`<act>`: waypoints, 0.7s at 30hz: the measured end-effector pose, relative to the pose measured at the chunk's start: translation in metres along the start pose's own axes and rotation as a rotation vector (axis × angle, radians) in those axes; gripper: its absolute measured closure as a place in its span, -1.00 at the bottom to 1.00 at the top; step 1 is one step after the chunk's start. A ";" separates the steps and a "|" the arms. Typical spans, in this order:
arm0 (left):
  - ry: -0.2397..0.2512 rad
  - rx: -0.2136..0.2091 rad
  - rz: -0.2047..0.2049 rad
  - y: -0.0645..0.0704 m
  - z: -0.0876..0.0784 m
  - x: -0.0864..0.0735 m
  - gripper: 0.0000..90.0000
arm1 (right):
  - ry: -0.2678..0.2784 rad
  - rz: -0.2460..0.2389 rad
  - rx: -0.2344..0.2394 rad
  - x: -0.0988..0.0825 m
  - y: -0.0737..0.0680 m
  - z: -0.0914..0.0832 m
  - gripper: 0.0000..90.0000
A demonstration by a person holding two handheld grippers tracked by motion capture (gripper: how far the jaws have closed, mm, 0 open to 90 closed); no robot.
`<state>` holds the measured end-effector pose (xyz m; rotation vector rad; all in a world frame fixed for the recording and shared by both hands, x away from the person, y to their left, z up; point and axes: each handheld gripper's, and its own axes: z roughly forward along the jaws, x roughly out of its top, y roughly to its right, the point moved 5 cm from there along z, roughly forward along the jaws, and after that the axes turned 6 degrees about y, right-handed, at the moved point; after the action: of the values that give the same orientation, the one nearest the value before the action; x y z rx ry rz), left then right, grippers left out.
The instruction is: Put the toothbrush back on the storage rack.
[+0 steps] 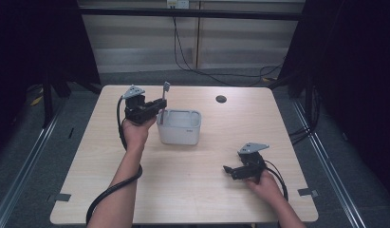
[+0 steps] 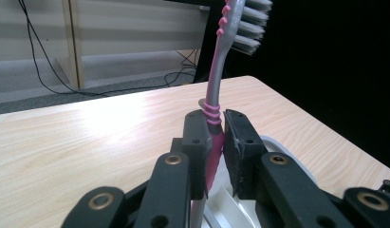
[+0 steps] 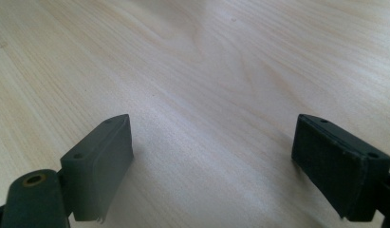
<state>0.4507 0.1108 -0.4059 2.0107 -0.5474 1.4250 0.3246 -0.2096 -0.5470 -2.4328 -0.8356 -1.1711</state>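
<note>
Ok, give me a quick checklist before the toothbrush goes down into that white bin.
1. Left tool clamped on the toothbrush handle: ok.
2. Toothbrush upright, bristles up: ok.
3. Toothbrush over the white bin: ok, at its left rim.
4. Bin interior free of obstacles: cannot tell.
5. Right tool open, holding nothing, away from the bin: ok.
6. Left cable clear of the bin: ok.

Recording lab — black curtains (image 1: 36, 42), lone wooden table (image 1: 192, 190), loose cables (image 1: 183, 57), floor rails (image 1: 22, 161)
</note>
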 end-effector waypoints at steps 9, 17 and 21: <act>0.002 0.007 -0.010 -0.002 -0.001 -0.007 0.77 | 0.000 0.000 0.000 0.000 0.000 0.000 -0.71; -0.001 0.014 -0.011 -0.002 -0.002 -0.014 0.77 | 0.000 0.000 0.000 0.000 0.000 0.000 -0.71; -0.004 0.019 -0.010 -0.002 -0.003 -0.017 0.77 | 0.000 0.000 0.000 0.000 0.000 0.000 -0.71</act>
<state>0.4445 0.1143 -0.4215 2.0289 -0.5268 1.4258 0.3246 -0.2096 -0.5470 -2.4328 -0.8358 -1.1711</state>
